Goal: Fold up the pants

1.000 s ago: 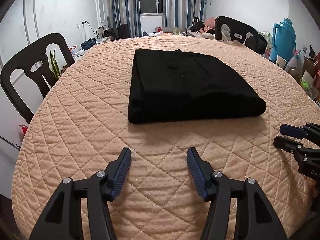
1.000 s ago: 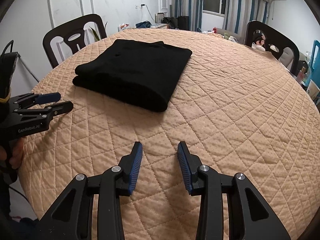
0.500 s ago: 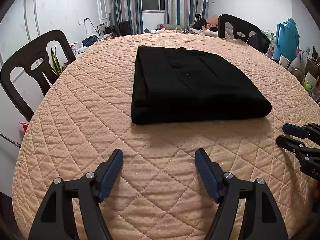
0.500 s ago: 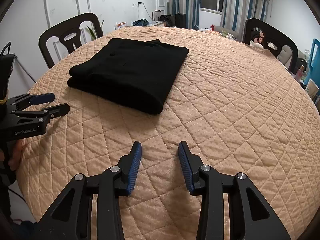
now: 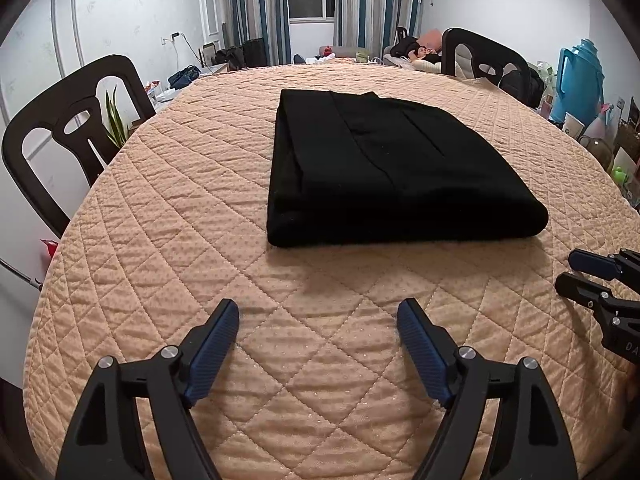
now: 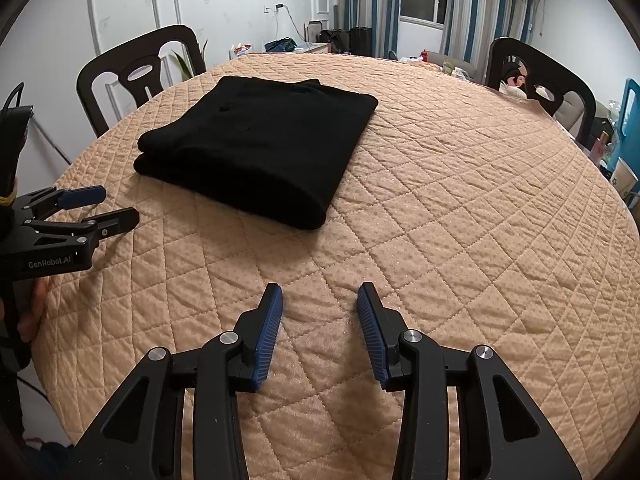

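Black pants (image 5: 384, 176) lie folded into a thick flat rectangle on the peach quilted table cover (image 5: 200, 208); they also show in the right wrist view (image 6: 260, 148). My left gripper (image 5: 318, 312) is open wide and empty, just above the cover, short of the pants' near edge. It also shows at the left of the right wrist view (image 6: 106, 208). My right gripper (image 6: 320, 296) is open and empty, low over bare cover to the right of the pants. It shows at the right edge of the left wrist view (image 5: 576, 272).
Black chairs stand around the round table: one at the left (image 5: 72, 128), one at the far right (image 5: 484, 60). A blue thermos jug (image 5: 580, 76) and cups sit on a side shelf at the right. The table's front edge lies just below both grippers.
My left gripper's jaws have opened much wider. The pants look slightly closer in the left wrist view. My right gripper has hardly moved and stays open.
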A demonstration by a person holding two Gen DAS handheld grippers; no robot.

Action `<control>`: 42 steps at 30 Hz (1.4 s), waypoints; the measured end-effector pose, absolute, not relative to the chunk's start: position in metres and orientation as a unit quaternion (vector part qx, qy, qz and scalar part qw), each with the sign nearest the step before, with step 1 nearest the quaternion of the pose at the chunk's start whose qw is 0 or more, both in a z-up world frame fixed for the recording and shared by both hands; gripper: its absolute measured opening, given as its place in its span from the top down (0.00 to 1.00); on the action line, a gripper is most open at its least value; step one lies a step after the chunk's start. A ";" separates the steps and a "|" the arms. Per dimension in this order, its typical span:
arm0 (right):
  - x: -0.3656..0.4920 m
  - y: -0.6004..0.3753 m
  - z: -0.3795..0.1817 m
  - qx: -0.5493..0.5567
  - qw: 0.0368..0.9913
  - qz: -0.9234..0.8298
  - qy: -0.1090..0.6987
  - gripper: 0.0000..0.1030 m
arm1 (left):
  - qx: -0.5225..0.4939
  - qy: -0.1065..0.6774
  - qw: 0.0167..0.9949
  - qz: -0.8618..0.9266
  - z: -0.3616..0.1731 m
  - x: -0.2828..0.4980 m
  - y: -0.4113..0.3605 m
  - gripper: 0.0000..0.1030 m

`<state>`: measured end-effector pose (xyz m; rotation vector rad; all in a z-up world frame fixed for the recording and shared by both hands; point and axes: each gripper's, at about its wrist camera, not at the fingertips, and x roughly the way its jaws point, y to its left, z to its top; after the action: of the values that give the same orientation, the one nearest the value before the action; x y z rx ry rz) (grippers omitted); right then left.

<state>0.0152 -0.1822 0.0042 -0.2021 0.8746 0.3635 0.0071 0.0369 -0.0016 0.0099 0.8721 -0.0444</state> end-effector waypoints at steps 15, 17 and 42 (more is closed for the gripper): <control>0.021 -0.176 0.004 -0.102 0.883 0.165 0.427 0.53 | 0.003 0.431 0.902 -0.027 -0.003 0.011 0.039 0.10; 0.021 -0.177 0.004 -0.099 0.883 0.167 0.427 0.52 | 0.002 0.431 0.902 -0.027 -0.003 0.011 0.039 0.10; 0.019 -0.178 0.004 -0.099 0.883 0.167 0.427 0.51 | 0.001 0.431 0.902 -0.027 -0.003 0.011 0.040 0.09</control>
<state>0.0193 -0.1784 0.0039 -0.2065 0.8886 0.3470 0.0106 0.0395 -0.0027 0.0014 0.8920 -0.0554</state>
